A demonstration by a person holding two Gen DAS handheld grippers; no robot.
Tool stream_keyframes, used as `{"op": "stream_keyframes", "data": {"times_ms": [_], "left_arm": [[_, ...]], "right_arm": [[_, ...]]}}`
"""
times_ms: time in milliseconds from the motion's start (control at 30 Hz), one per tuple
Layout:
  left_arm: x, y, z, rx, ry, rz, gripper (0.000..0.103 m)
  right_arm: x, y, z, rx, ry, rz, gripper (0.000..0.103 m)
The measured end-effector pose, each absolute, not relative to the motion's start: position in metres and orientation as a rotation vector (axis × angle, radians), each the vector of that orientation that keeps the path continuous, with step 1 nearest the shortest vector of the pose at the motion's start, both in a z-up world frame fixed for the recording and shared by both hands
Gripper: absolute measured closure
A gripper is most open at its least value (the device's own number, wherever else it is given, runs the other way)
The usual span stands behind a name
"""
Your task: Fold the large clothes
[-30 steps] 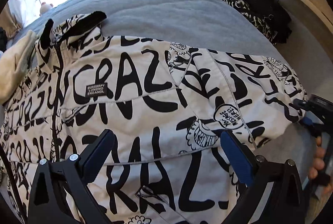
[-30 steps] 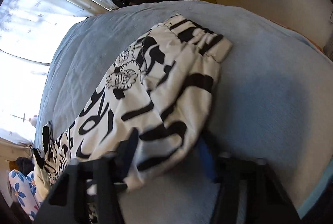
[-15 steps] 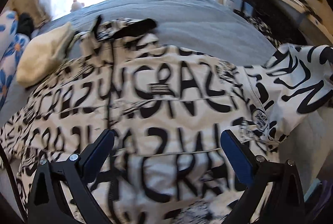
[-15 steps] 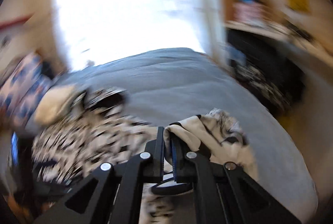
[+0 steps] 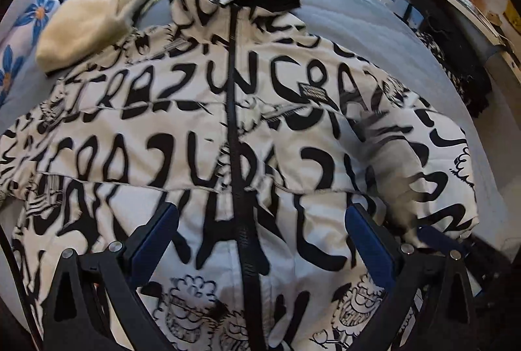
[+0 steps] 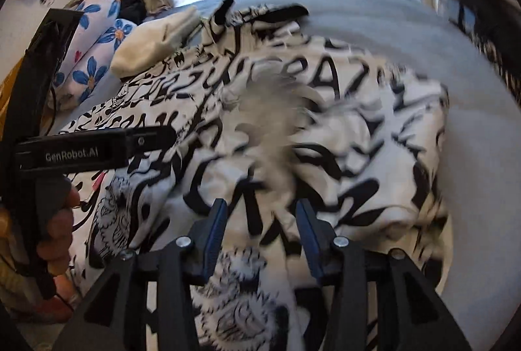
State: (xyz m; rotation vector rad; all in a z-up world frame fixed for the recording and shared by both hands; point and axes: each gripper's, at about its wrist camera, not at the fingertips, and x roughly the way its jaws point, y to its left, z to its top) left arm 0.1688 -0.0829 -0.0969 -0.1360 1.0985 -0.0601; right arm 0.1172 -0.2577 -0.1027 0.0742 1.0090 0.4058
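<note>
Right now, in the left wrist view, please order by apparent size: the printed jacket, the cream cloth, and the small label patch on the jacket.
1. Printed jacket, fills most of the view.
2. Cream cloth.
3. Label patch, by far the smallest.

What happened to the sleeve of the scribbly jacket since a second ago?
The right tool carried the sleeve from the side across onto the jacket's front. Its jaws have just been opening, they press on nothing now, and the sleeve lies folded over. The left tool stayed open above the zipper, holding nothing. The jacket still lies on the grey bed beside the cream cloth.
</note>
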Motion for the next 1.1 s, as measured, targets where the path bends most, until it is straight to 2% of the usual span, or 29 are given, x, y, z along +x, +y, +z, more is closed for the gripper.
{"op": "stream_keyframes", "data": {"times_ms": [233, 367, 600, 867, 900, 933, 967, 1033, 1100], "left_arm": [[0.166, -0.112, -0.103, -0.059, 1.101, -0.171, 0.002], [0.173, -0.112, -0.115, -0.150, 1.146, -0.247, 0.002], [0.205, -0.108, -0.146, -0.417, 1.250, -0.381, 0.030], [0.233, -0.129, -0.170, -0.438, 1.299, -0.390, 0.032], [0.234, -0.133, -0.168, -0.419, 1.296, -0.386, 0.047], [0.235, -0.140, -0.165, -0.381, 1.295, -0.390, 0.072], [0.236, -0.149, -0.162, -0.330, 1.299, -0.398, 0.073], [0.235, -0.158, -0.152, -0.270, 1.272, -0.387, 0.086], [0.233, -0.163, -0.133, -0.239, 1.222, -0.389, 0.089]], "right_arm": [[0.099, -0.293, -0.104, 0.258, 1.013, 0.336, 0.059], [0.090, -0.310, -0.109, 0.313, 1.034, 0.286, 0.059], [0.090, -0.316, -0.116, 0.347, 1.045, 0.262, 0.059], [0.088, -0.318, -0.118, 0.347, 1.042, 0.253, 0.059], [0.087, -0.319, -0.118, 0.347, 1.043, 0.249, 0.059], [0.086, -0.320, -0.118, 0.347, 1.044, 0.244, 0.059], [0.085, -0.322, -0.117, 0.347, 1.045, 0.237, 0.059], [0.084, -0.325, -0.117, 0.353, 1.045, 0.228, 0.059], [0.082, -0.331, -0.116, 0.362, 1.038, 0.219, 0.059]]}}
